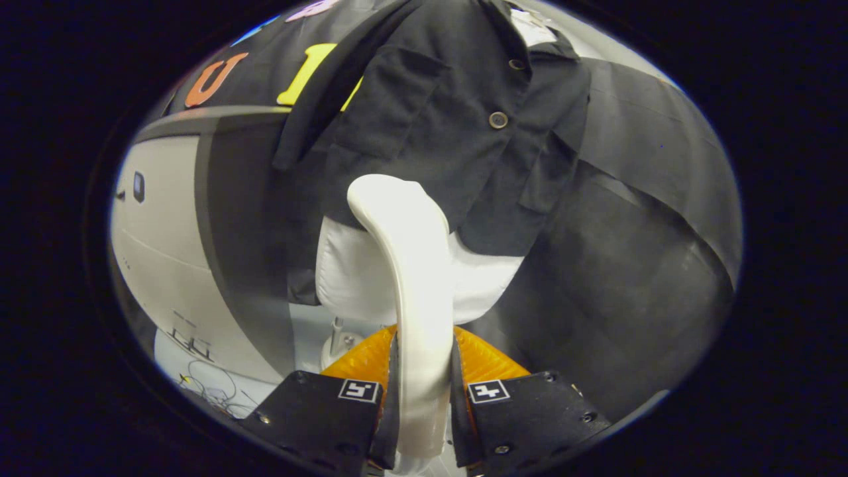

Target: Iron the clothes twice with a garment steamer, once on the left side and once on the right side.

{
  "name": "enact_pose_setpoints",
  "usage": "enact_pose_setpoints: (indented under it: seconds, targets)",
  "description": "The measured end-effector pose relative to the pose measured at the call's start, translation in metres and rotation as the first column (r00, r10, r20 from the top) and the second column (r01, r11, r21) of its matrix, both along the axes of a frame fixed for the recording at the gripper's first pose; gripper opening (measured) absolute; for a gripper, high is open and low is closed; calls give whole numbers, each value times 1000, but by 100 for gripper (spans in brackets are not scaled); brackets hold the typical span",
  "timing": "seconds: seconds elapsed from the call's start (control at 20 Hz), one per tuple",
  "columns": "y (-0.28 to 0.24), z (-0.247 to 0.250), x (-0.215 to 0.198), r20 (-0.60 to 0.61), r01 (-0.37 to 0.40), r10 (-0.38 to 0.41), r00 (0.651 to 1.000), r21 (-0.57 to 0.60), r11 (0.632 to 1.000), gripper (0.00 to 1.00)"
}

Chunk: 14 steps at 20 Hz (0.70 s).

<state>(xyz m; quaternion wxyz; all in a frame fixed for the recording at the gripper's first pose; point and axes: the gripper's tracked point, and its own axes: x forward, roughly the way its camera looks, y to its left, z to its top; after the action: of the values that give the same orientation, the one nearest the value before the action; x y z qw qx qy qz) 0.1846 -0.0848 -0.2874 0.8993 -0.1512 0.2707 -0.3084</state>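
Tongs (pixel 424 371) clamped on the garment steamer's handle (pixel 419 291), its head pressed to the hanging black shirt (pixel 457 126).

The steamer (pixel 371 271) is smooth white plastic, rigid and probably slippery. By my judgement it is top-heavy, since the wide head sits beyond the fingers, so the slim curved handle held low between both fingers looks like the right place to grip. The shirt is soft and light and will likely sway or bunch under pressure. It hangs against the dark booth wall, short-sleeved, with a buttoned placket (pixel 498 120) and a chest pocket; the steamer head meets its lower hem, slightly to the left of the buttons.
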Motion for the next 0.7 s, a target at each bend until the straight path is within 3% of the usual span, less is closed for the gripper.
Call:
enact_pose_setpoints:
  seconds: [0.2,0.4,0.7]
  targets:
    - [-2,60,-20,127,38,-39,991,16,999,36]
    - [-20,139,-45,266,82,-83,960,15,997,36]
    - [-51,259,-48,458,67,-37,888,-51,996,35]
